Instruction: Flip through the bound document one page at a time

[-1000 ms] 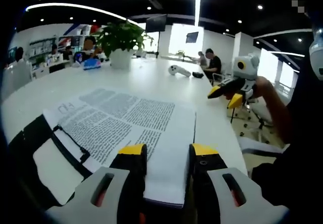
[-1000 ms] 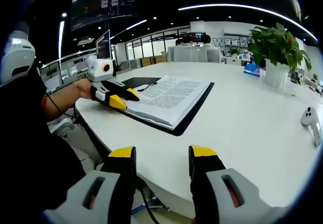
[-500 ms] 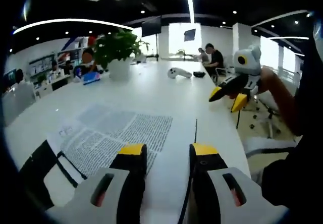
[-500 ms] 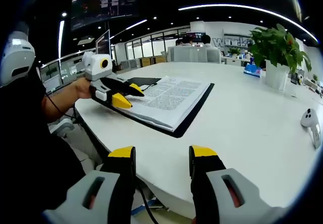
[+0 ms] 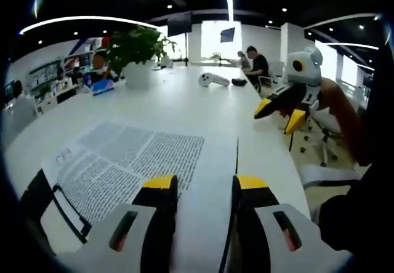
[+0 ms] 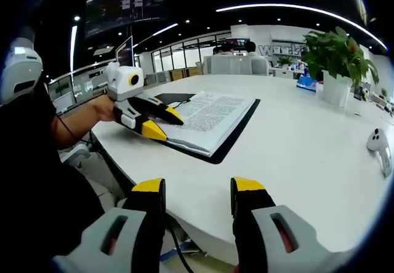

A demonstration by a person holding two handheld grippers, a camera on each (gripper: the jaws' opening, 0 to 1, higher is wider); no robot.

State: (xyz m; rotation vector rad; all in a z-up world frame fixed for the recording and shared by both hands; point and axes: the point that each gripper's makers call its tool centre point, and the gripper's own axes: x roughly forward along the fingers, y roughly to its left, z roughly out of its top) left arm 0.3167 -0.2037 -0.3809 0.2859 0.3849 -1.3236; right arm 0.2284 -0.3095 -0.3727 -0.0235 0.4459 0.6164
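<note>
The bound document (image 5: 132,156) lies open on the white table (image 5: 184,98), printed text facing up on a black cover (image 6: 231,138). My left gripper (image 5: 206,184) is open at the document's near edge, and the page's white margin runs between its yellow-tipped jaws. From the right gripper view, the left gripper (image 6: 163,123) has one jaw over the page and the other by the edge of the stack, a hand holding it. My right gripper (image 6: 198,187) is open and holds nothing, off the table's front edge. It also hovers beside the table (image 5: 279,113).
A potted plant (image 6: 338,58) and a white controller (image 6: 378,145) stand further along the table. The plant (image 5: 138,51) and controller (image 5: 212,79) lie beyond the document. People sit at the far end (image 5: 253,64). An office chair (image 5: 314,138) stands beside the table.
The left gripper has lifted from the stack's edge and moved in over the top page. Its jaws stay apart. The right gripper has barely moved.
</note>
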